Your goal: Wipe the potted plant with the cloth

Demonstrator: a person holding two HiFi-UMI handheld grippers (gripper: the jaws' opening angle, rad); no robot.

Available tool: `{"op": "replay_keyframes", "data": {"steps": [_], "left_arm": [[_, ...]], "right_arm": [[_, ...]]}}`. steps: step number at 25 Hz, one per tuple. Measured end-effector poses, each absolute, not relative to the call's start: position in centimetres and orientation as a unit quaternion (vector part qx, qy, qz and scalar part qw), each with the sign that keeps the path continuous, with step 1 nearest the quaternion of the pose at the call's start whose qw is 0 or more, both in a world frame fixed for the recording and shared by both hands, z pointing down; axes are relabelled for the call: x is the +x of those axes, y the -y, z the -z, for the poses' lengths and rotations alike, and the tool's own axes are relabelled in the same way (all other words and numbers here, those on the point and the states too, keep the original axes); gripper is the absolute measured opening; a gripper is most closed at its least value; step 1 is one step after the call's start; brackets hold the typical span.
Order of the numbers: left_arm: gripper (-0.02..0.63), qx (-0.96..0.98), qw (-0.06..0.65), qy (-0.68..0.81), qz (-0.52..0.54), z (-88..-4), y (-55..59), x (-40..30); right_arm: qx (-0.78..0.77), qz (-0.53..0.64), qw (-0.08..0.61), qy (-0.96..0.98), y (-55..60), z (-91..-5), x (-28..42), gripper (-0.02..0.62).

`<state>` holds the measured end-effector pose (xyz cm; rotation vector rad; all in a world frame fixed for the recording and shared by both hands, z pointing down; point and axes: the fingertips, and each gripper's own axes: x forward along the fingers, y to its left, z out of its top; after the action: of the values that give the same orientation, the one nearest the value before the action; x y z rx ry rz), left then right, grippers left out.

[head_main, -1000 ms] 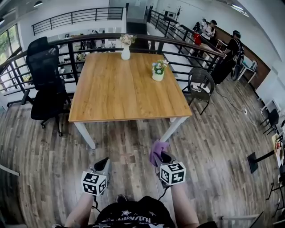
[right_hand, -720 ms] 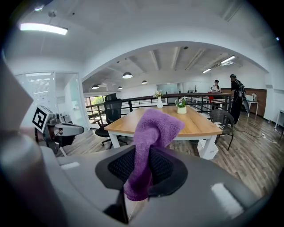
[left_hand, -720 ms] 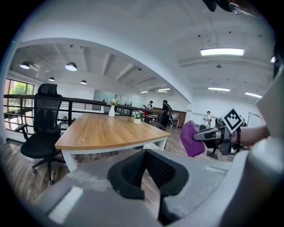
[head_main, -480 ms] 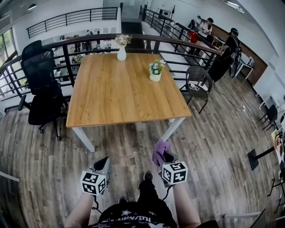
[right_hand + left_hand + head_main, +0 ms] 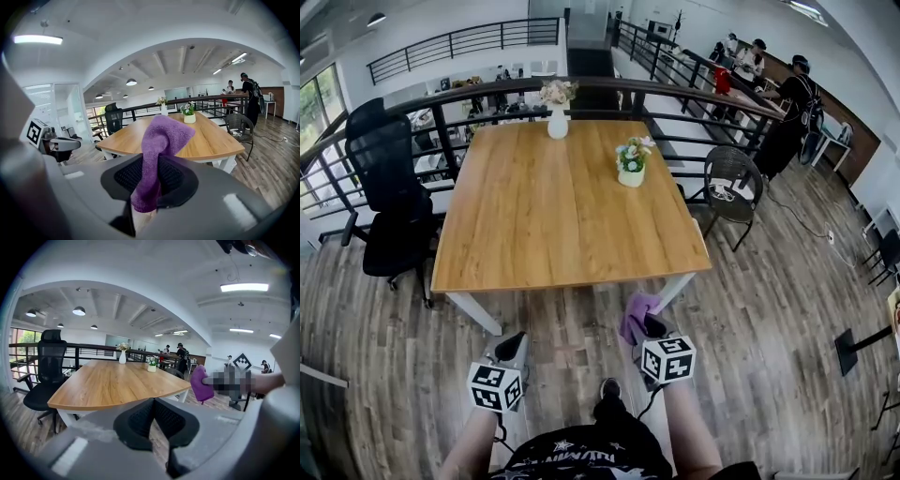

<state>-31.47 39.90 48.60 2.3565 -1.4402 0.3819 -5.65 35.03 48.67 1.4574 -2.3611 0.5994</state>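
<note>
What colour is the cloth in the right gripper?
Purple; the cloth shows best in the right gripper view.

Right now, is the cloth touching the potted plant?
Apart. The head view shows the cloth pinched in the right gripper, short of the table's near edge, while the potted plant stands far across the tabletop.

A wooden bench (image 5: 553, 216) on white legs is standing on a grey-brown plank floor (image 5: 769, 356). A black office chair (image 5: 389, 202) is sitting at its left side, and a dark wicker chair (image 5: 733, 178) at its right. A black railing (image 5: 487, 89) is running behind the bench. Daylight is coming through a window (image 5: 317, 94) at far left. Round ceiling lamps (image 5: 78, 311) are glowing under a white beamed ceiling. People (image 5: 792, 117) are standing by the railing at far right.
</note>
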Motion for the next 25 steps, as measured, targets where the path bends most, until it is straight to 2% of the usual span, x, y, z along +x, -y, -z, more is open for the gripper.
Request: {"op": "replay_keyframes", "data": {"steps": [19, 25], "left_arm": [[0.0, 0.814, 0.171, 0.537, -0.142, -47.8, -27.0, -19.2], [0.0, 0.81, 0.18, 0.537, -0.15, -48.3, -26.3, -17.4]], "right_arm": [[0.482, -0.225, 0.148, 0.834, -20.9, -49.3, 7.2, 0.086], [0.471, -0.244, 0.149, 0.835, -19.7, -51.0, 7.8, 0.086]]}}
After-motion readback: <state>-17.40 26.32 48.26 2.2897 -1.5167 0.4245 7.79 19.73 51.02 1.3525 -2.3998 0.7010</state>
